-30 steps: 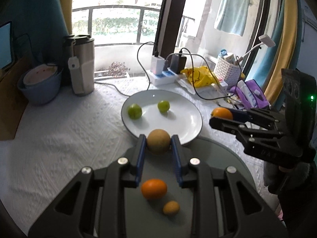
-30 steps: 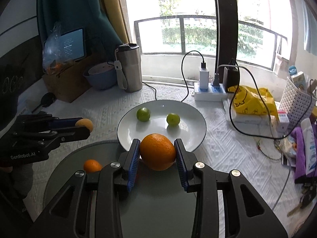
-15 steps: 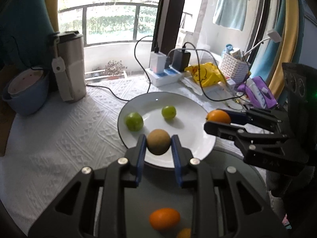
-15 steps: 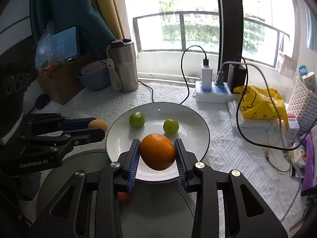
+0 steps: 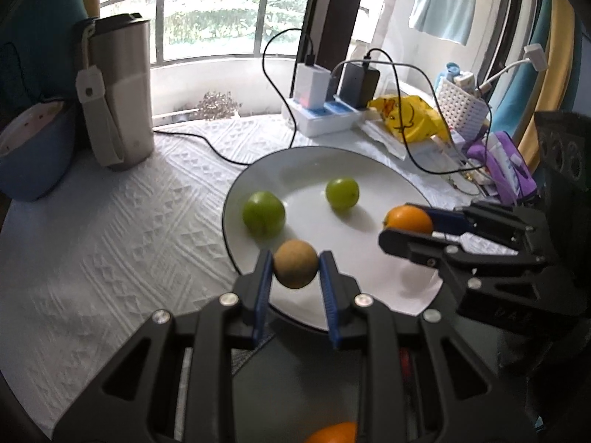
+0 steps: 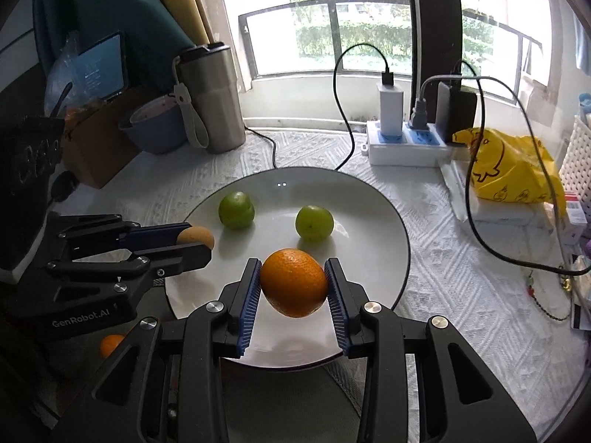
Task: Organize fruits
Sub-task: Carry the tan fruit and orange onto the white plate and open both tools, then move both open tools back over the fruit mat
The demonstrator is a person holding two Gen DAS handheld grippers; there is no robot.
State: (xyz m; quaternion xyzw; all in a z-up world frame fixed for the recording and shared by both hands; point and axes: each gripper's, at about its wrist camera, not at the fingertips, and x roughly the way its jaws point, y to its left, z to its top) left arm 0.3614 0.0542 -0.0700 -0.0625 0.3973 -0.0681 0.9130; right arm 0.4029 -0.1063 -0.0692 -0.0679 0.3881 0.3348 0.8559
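Note:
My left gripper (image 5: 295, 269) is shut on a small round tan fruit (image 5: 295, 268) above the near rim of the white plate (image 5: 369, 262). My right gripper (image 6: 294, 283) is shut on an orange (image 6: 294, 282), held over the front of the same plate (image 6: 373, 243). Two green fruits (image 5: 263, 213) (image 5: 342, 193) lie on the plate, seen again in the right wrist view (image 6: 236, 209) (image 6: 314, 222). Each gripper shows in the other's view: the right one (image 5: 406, 229) with its orange, the left one (image 6: 192, 240) with the tan fruit.
A dark round tray (image 6: 332, 398) lies below the grippers with a small orange fruit (image 6: 110, 345) on it. A steel tumbler (image 5: 122, 96), a blue bowl (image 5: 33, 151), a power strip with cables (image 6: 406, 144), a yellow bag (image 6: 506, 166) and a white basket (image 5: 461, 107) stand around the plate.
Both grippers have moved forward and down from above the dark tray to over the plate, each still holding its fruit. The plate now looks larger and closer.

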